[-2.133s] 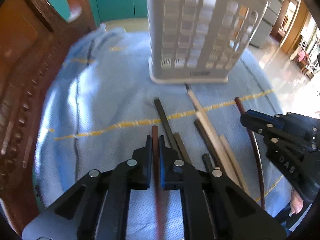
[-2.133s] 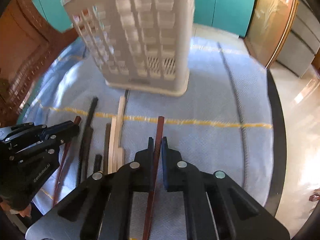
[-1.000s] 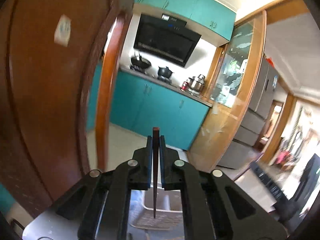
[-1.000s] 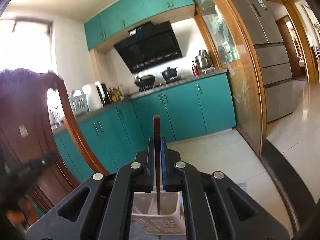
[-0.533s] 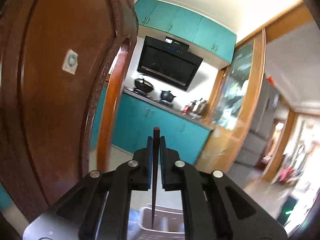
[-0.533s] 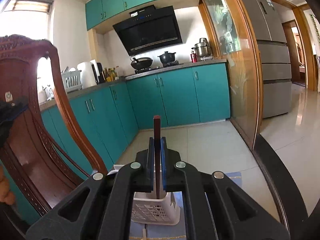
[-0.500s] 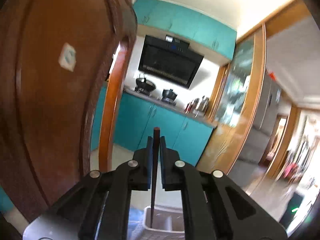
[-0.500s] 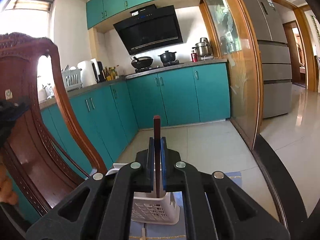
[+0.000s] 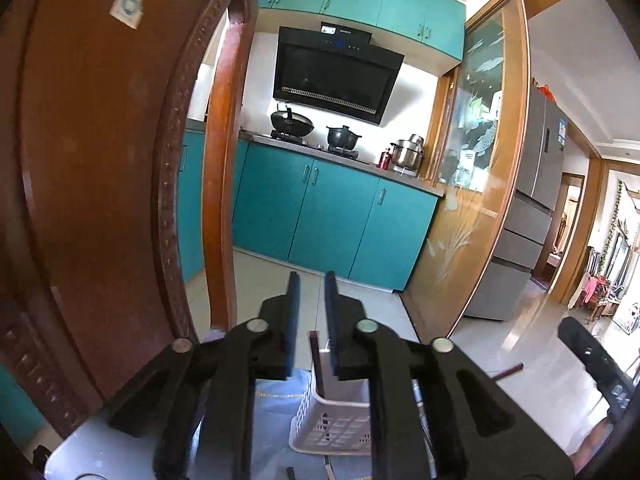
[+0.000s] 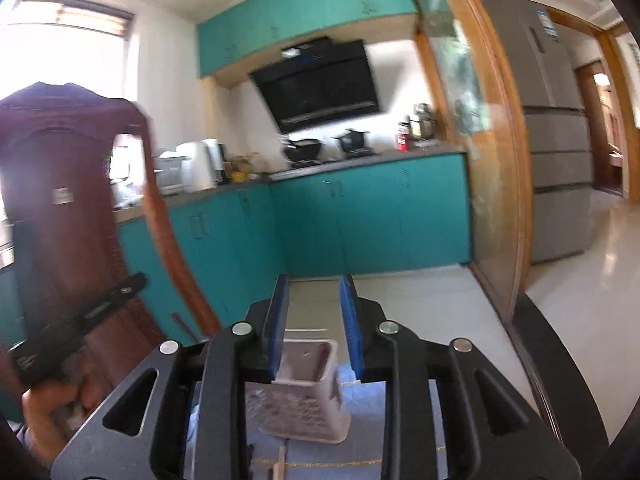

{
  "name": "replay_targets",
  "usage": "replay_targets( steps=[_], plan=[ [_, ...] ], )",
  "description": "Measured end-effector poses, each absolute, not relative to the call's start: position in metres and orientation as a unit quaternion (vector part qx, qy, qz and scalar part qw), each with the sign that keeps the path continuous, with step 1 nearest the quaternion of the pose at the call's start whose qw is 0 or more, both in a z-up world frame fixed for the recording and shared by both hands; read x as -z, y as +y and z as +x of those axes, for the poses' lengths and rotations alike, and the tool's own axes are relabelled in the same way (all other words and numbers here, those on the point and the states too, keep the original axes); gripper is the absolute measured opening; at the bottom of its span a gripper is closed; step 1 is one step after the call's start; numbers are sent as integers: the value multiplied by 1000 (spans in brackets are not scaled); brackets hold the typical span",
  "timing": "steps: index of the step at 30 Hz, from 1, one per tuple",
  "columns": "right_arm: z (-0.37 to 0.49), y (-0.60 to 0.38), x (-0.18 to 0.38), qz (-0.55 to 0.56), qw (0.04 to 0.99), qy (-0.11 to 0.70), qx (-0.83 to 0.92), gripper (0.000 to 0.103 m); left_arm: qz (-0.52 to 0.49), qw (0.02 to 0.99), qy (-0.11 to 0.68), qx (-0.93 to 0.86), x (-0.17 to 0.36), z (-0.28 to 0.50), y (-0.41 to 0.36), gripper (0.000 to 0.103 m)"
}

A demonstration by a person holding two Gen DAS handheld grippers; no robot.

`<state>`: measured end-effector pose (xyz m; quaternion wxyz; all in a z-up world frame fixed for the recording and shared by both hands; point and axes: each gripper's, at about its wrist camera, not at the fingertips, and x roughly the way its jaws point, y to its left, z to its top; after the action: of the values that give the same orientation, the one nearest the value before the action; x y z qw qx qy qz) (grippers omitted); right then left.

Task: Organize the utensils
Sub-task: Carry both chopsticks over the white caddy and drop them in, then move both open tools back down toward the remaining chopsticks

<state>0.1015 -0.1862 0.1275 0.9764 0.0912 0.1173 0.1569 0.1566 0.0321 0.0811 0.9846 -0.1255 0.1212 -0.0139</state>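
Note:
My left gripper (image 9: 312, 280) hangs above the white slotted basket (image 9: 336, 420), its jaws opening. A dark brown chopstick (image 9: 316, 356) stands in the basket below the parted pads, and neither pad touches it. In the right wrist view my right gripper (image 10: 315, 284) is also over the basket (image 10: 304, 396), its jaws opening with nothing between the blue pads. The basket's inside is blurred there. A short brown stick end (image 9: 508, 372) shows right of the basket; what it rests on is hidden. The right gripper's black body (image 9: 592, 360) sits at the far right.
The basket stands on a blue cloth (image 9: 272, 420) with loose chopsticks (image 10: 280, 460) lying in front of it. A carved wooden chair back (image 9: 100, 160) rises close on the left. A hand (image 10: 48, 408) holds the left gripper (image 10: 80, 320). Teal kitchen cabinets lie beyond.
Both grippers were shut on upright brown chopsticks; now both sets of jaws stand apart. The left one's chopstick has slid down into the basket. The right view has rolled and blurred.

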Motion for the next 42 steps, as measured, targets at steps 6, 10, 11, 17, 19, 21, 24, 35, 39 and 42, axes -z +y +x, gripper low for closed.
replay_targets(
  steps=[6, 10, 11, 17, 19, 21, 24, 35, 39, 42],
  plan=[
    [115, -132, -45, -21, 911, 337, -238, 31, -108, 984, 138, 21, -63, 134, 39, 25],
    [116, -84, 26, -92, 833, 479, -261, 31, -80, 984, 159, 6, -49, 130, 39, 26],
    [112, -76, 34, -105, 822, 494, -263, 32, -78, 983, 163, 6, -47, 130, 40, 27],
    [99, -51, 63, -151, 800, 527, -244, 32, -66, 980, 186, 1, -39, 132, 42, 29],
    [101, -53, 64, -140, 802, 529, -241, 31, -63, 980, 188, 0, -36, 129, 44, 31],
    [104, -55, 66, -141, 813, 520, -219, 30, -65, 980, 189, 0, -35, 128, 45, 33],
    [114, -62, 67, -121, 824, 521, -187, 24, -66, 978, 197, 1, -33, 128, 45, 33],
    [93, -56, 43, -114, 826, 497, -243, 24, -53, 973, 226, 5, -20, 129, 44, 39],
    [103, -54, 54, -127, 825, 504, -221, 26, -47, 968, 245, 5, -15, 131, 42, 41],
    [98, -50, 53, -133, 823, 501, -232, 37, -40, 966, 255, 6, -11, 131, 40, 43]
  ],
)
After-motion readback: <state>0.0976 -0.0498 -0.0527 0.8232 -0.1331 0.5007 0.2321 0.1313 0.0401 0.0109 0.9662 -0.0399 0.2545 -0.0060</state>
